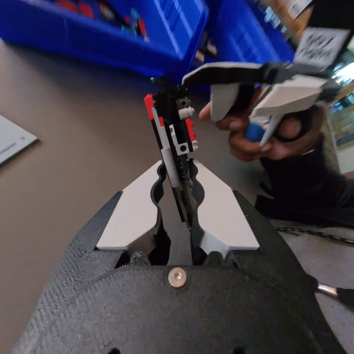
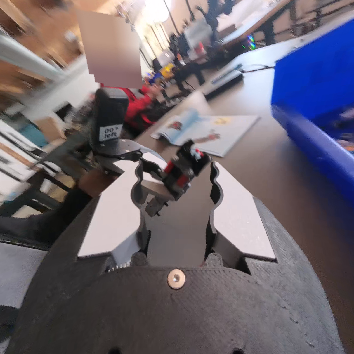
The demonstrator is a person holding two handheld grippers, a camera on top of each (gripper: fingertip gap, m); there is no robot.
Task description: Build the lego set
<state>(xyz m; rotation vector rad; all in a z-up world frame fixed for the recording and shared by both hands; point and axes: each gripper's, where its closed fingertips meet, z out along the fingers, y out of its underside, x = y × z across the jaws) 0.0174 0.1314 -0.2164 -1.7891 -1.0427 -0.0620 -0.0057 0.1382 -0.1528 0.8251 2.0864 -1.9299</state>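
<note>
A long, thin lego assembly (image 1: 172,134) of black, red, grey and white pieces stands upright between my left gripper's fingers. My left gripper (image 1: 177,164) is shut on its lower end and holds it above the brown table (image 1: 76,134). My right gripper (image 2: 175,168) is open and empty. In the right wrist view the assembly (image 2: 183,170) sits just beyond the right gripper's fingertips, with the left gripper (image 2: 153,172) holding it from the left. In the left wrist view the right gripper (image 1: 216,90) shows at the right, held by a hand (image 1: 254,138), close to the assembly's top.
Blue bins (image 1: 118,38) with loose lego pieces stand at the back of the table; one also shows at the right of the right wrist view (image 2: 316,92). An open instruction booklet (image 2: 206,132) lies beyond the assembly. A white sheet (image 1: 13,139) lies at the left. A person in red sits behind. The gap from one gripper's tips to the other's is roughly 7 centimetres.
</note>
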